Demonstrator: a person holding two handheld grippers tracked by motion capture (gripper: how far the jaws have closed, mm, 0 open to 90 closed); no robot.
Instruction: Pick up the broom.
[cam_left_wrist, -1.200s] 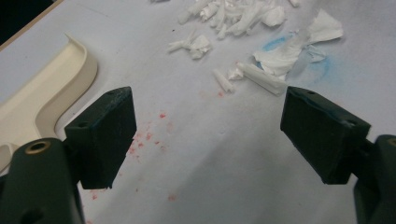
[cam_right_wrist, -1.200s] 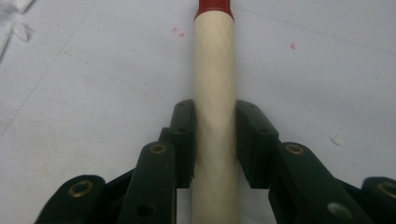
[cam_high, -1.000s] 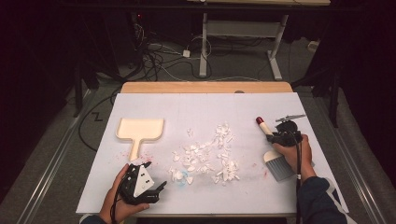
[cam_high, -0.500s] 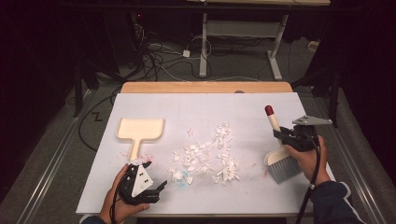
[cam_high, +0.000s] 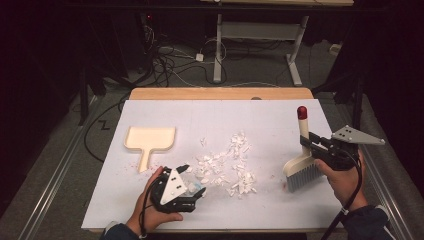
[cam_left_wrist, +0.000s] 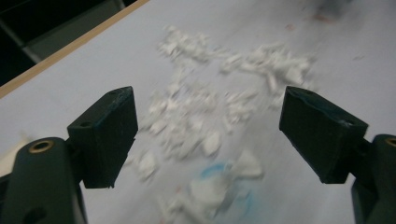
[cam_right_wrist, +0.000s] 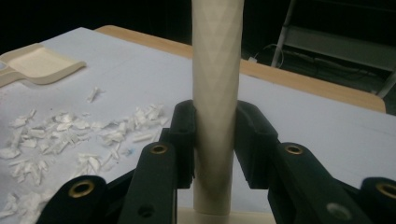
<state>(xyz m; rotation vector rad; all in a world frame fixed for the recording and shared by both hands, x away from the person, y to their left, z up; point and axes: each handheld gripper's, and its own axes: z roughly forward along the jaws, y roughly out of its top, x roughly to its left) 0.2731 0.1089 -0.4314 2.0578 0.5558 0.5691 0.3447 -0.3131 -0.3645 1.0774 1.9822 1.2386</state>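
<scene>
A white sheet (cam_high: 260, 117) covers most of the frame's middle, with a strip of wooden tabletop (cam_high: 220, 93) showing along its far edge. Dark cables (cam_high: 167, 62) tangle on the floor at upper centre-left, beside a white desk frame (cam_high: 218, 50). A metal rail (cam_high: 52, 177) crosses the lower left.

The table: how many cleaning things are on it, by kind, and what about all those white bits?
Brush, held upright in the right tool: 1
Dustpan, lying flat: 1
Hand-held tools, counting the open left tool: 2
White scraps: one scattered pile, too many to count
Total, pile as one: 5
</scene>
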